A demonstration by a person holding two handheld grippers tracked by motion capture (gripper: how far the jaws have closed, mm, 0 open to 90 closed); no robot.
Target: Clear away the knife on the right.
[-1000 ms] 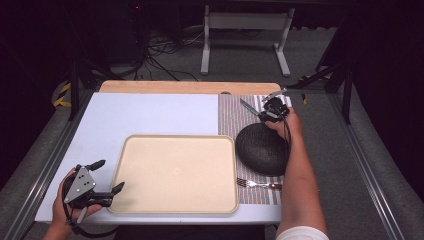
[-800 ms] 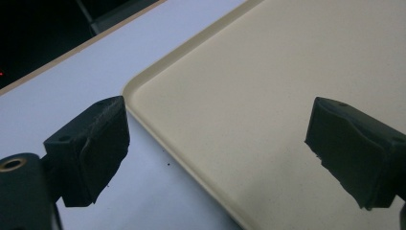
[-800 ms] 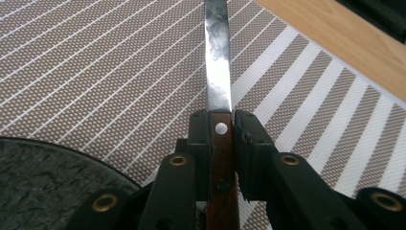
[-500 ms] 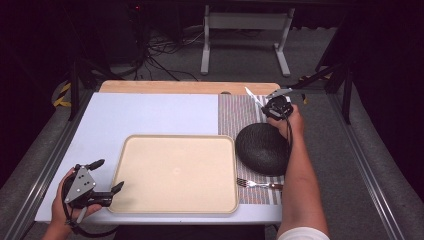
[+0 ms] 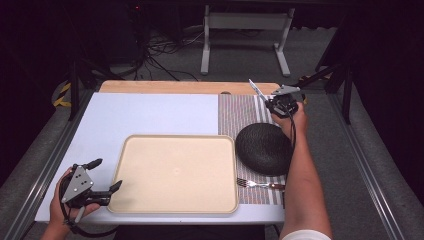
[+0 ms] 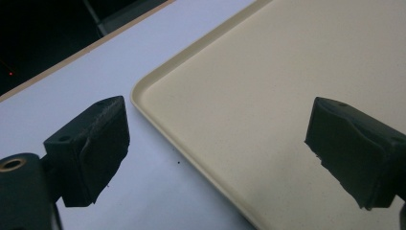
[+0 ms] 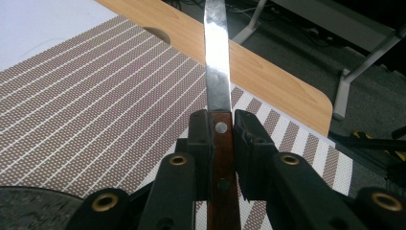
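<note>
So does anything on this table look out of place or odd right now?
Nothing looks spilled or damaged. The dark bowl sits upside down on the striped placemat, with the fork lying crosswise at its near edge. The right gripper holds the knife aloft.

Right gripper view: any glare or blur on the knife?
Right gripper view: knife blade sharp, with a bright reflection along it; the jaws at the bottom edge look slightly soft. High view: knife small, surroundings beyond the table dark.
</note>
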